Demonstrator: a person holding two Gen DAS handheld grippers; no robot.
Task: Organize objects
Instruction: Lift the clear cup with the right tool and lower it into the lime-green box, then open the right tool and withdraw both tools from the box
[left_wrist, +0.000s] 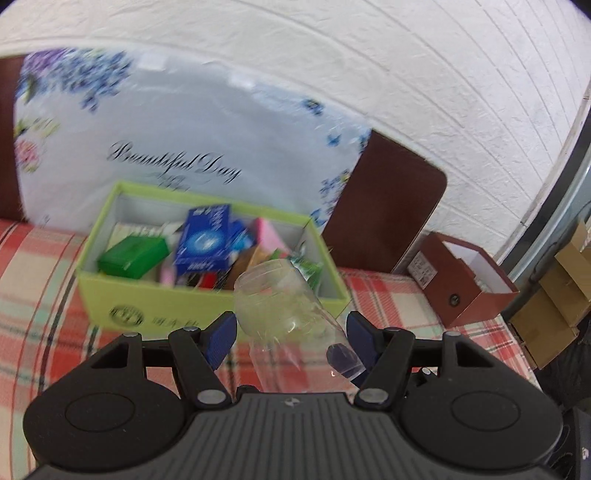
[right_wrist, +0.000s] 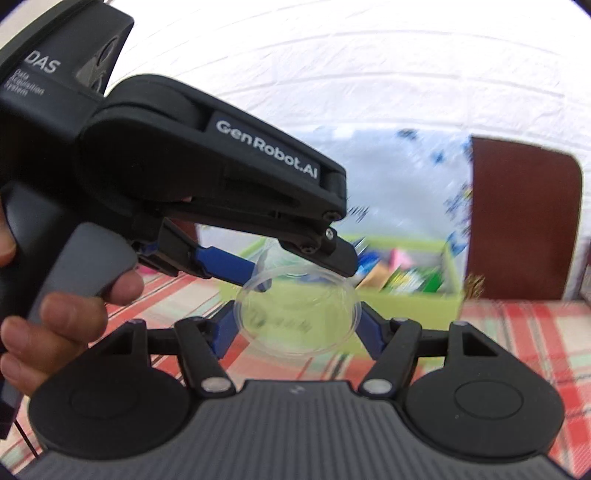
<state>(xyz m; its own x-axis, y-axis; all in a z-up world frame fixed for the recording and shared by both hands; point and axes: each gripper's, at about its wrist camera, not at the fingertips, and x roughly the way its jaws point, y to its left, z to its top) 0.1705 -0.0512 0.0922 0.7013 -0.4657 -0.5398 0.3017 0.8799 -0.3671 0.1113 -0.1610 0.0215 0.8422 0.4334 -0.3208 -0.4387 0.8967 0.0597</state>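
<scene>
A clear plastic jar (left_wrist: 280, 306) hangs tilted above the plaid cloth, its open mouth towards the lime-green box (left_wrist: 207, 299). My left gripper (left_wrist: 291, 339) is shut on the jar's body, one blue pad on each side. In the right wrist view I look along the jar (right_wrist: 295, 317) from its round base. My right gripper (right_wrist: 297, 328) is shut on that base end. The left gripper (right_wrist: 303, 269) reaches in from the upper left and clamps the jar farther along, with a hand (right_wrist: 55, 325) on its grip. The green box (right_wrist: 406, 306) holds several small packets.
A plaid cloth (left_wrist: 37, 295) covers the surface. Behind the green box a floral cushion (left_wrist: 184, 129) leans on a dark brown backrest (left_wrist: 384, 206). An open brown box (left_wrist: 465, 291) stands at the right, with cardboard boxes (left_wrist: 554, 306) beyond the edge. The wall is white brick.
</scene>
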